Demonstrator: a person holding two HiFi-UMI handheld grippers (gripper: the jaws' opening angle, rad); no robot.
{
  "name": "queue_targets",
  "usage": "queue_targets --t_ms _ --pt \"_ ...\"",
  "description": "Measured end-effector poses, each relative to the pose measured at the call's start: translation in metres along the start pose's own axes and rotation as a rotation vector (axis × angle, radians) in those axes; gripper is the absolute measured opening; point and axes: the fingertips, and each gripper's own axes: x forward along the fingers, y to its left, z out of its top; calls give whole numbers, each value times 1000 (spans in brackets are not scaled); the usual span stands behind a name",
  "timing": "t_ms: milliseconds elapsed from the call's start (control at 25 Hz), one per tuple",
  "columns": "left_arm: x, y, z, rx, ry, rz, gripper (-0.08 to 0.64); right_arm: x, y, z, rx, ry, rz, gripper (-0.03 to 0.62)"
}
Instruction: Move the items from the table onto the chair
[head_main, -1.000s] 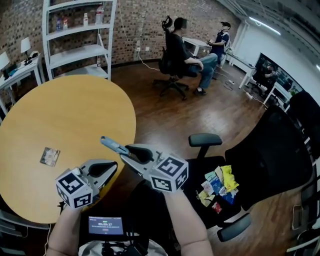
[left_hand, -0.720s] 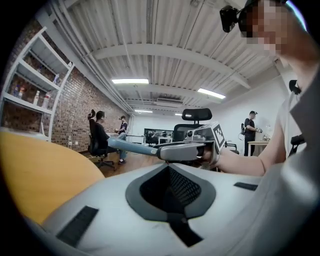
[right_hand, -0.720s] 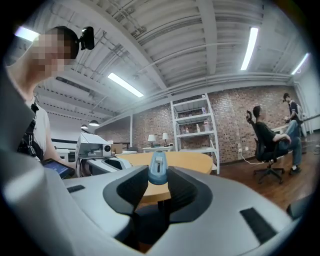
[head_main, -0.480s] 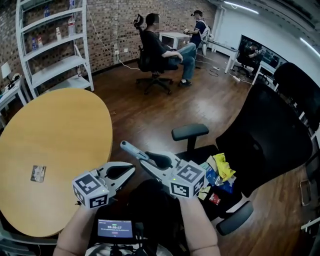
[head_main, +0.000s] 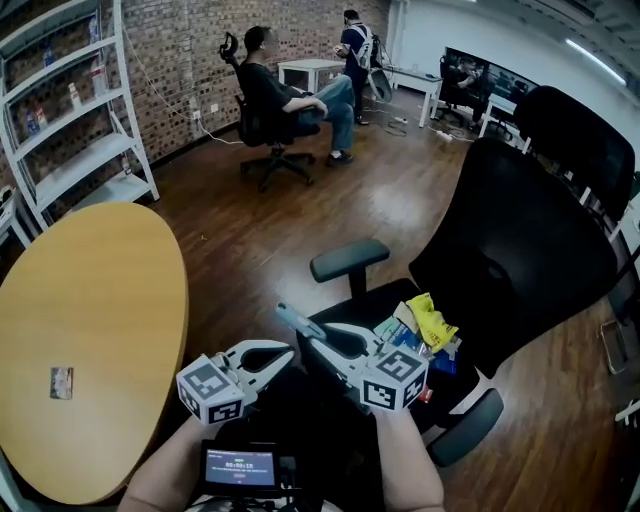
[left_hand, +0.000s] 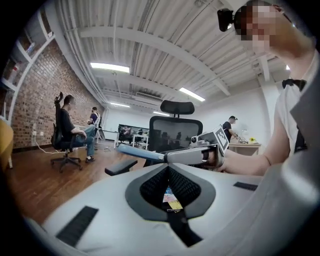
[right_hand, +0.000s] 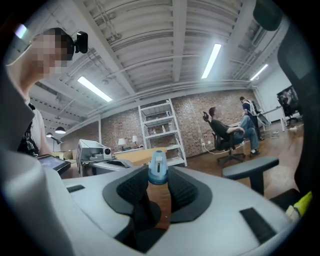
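My right gripper is shut on a small brown bottle with a light blue cap; the bottle stands up between its pads in the right gripper view. The left gripper is shut on a small colourful packet pinched low between its pads. Both are held close to my body, left of the black office chair. A pile of bright packets lies on the chair seat. One small packet lies on the round wooden table at the left.
The chair's left armrest juts out just beyond the grippers. A white shelf unit stands behind the table. A person sits on another office chair across the wooden floor, and a second person stands at desks farther back.
Both grippers have swung away from the table toward the black chair, still holding the bottle and the packet. The table has slid to the left edge of the view and the chair has come closer.
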Motion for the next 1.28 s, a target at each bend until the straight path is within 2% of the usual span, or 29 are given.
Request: queue_targets --t_ms 280,520,840,1040,1280 --pt "52 -16 -43 -5 24 -121 8 -33 -39 -45 59 40 -123 124" --pt "83 -26 -76 -23 74 -185 8 -60 -70 -78 111 67 -237 125" --pt "110 -36 -106 -50 125 -212 8 -89 -99 -130 189 116 -368 124" --pt "135 -21 -107 -22 127 -207 8 -94 -133 -136 160 137 -425 124" --pt "143 -38 -141 -101 220 -227 8 -114 -140 -181 218 258 -537 124"
